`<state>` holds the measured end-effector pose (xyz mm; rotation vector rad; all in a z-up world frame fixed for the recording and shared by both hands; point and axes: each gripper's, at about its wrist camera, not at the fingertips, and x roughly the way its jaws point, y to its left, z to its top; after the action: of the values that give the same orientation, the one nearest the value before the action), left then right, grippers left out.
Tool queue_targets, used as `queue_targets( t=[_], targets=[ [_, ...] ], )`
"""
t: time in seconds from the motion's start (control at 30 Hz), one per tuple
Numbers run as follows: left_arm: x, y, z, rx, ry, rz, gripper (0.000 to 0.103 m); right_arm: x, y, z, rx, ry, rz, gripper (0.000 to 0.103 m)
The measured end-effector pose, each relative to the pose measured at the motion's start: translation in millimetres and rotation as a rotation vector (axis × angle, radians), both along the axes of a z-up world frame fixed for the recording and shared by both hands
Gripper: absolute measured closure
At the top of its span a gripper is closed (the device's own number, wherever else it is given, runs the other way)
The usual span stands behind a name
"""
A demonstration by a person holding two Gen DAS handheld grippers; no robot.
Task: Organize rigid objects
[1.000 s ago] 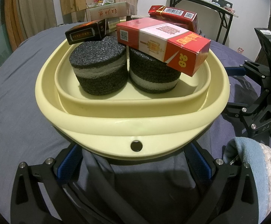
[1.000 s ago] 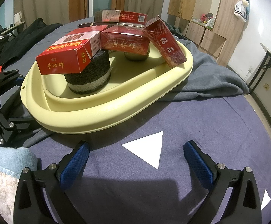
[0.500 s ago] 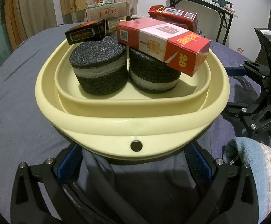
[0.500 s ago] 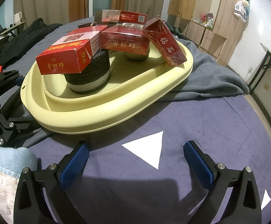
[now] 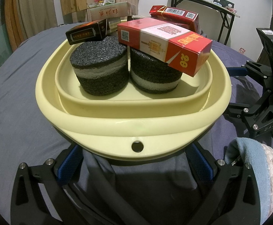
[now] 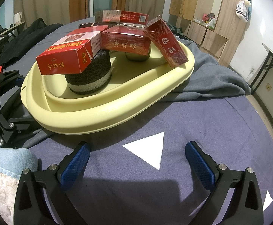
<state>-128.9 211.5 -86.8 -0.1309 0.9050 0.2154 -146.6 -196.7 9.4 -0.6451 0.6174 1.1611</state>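
Observation:
A pale yellow basin (image 5: 136,125) (image 6: 106,110) sits on a bed with a purple-grey sheet. Inside stand two black foam cylinders with a white band (image 5: 99,71) (image 5: 154,75). A red-and-white cigarette box (image 5: 164,43) (image 6: 69,58) rests on the right cylinder; a dark box (image 5: 85,32) rests on the left one. More red boxes (image 6: 125,42) (image 6: 165,43) (image 6: 124,16) lie further in. My left gripper (image 5: 136,158) is open, its fingers under the basin's near rim. My right gripper (image 6: 136,159) is open and empty over the sheet, short of the basin.
A grey cloth (image 6: 211,76) lies under the basin's far side. A white triangle mark (image 6: 148,148) is on the sheet between the right fingers. A blue and white blanket (image 5: 254,170) is at my near right. A folding table (image 5: 202,9) and wooden cabinets (image 6: 198,13) stand behind.

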Motion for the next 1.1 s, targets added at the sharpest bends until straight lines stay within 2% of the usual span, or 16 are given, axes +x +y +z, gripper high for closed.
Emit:
queue_targets(
  t=[1.1],
  targets=[
    [2.2, -4.7, -2.3, 0.005, 0.003, 0.0, 0.0, -0.6, 0.0, 0.0, 0.0, 0.0, 0.0, 0.0]
  ],
)
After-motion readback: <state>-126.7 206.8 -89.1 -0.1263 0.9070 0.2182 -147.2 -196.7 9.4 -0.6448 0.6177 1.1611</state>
